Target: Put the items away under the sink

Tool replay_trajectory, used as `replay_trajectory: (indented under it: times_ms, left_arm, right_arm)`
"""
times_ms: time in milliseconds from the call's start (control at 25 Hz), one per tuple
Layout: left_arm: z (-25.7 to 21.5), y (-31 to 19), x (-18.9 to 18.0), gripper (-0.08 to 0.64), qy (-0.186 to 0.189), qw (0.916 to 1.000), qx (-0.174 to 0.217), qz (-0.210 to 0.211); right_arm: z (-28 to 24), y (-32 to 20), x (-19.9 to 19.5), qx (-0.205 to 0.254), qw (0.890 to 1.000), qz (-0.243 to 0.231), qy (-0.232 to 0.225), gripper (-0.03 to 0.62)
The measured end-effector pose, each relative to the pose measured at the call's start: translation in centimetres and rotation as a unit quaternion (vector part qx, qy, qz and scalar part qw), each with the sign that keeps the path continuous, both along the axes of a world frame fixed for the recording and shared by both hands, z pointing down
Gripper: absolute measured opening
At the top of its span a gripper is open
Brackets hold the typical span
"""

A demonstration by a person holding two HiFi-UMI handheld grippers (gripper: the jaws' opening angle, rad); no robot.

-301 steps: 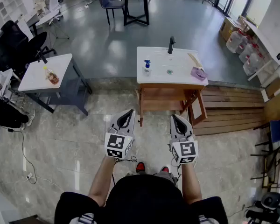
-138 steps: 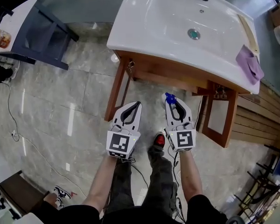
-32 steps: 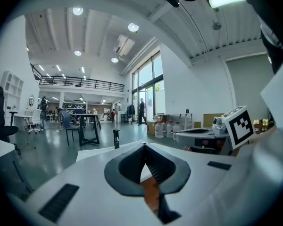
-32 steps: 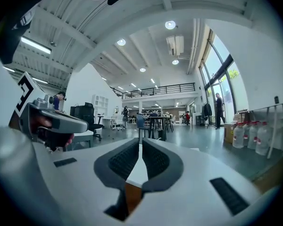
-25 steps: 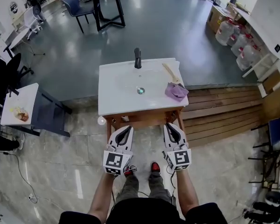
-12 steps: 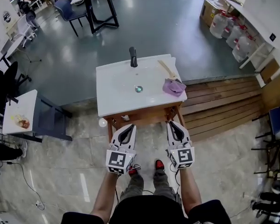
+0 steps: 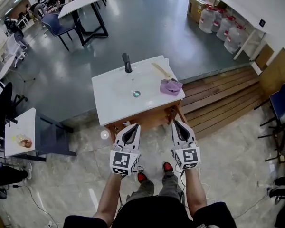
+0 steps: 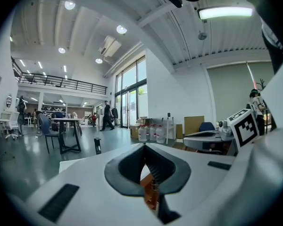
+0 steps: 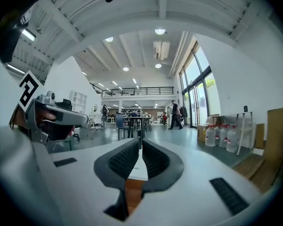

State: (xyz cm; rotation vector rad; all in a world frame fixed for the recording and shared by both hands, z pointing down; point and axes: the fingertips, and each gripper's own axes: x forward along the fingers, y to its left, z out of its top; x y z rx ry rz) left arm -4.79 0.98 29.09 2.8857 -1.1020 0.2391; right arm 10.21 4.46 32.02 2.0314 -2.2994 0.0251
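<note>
White sink on a wooden cabinet sits mid-frame in the head view, a purple cloth and a long wooden tool lying on its right rim beside the black tap, while the left gripper and right gripper hang side by side just before the cabinet, apart from both items. In the left gripper view the jaws meet tip to tip, nothing between them. In the right gripper view the jaws are likewise pressed together and empty, aimed across the hall
</note>
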Motion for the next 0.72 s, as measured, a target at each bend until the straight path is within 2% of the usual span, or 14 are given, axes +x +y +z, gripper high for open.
replay_trajectory:
  times_ms: [360,720]
  left_arm:
    - [0.1,-0.8,3.0,0.006,-0.006,0.9996,0.006,0.026]
    - [1.7,-6.2,9.9,0.006,-0.009,0.9998,-0.019,0.003]
  right_arm:
    - [1.0,0.1,3.2,-0.011,0.999,0.031,-0.004,0.044]
    - [2.7,-5.9,10.4,-0.031,0.999,0.010,0.001,0.044]
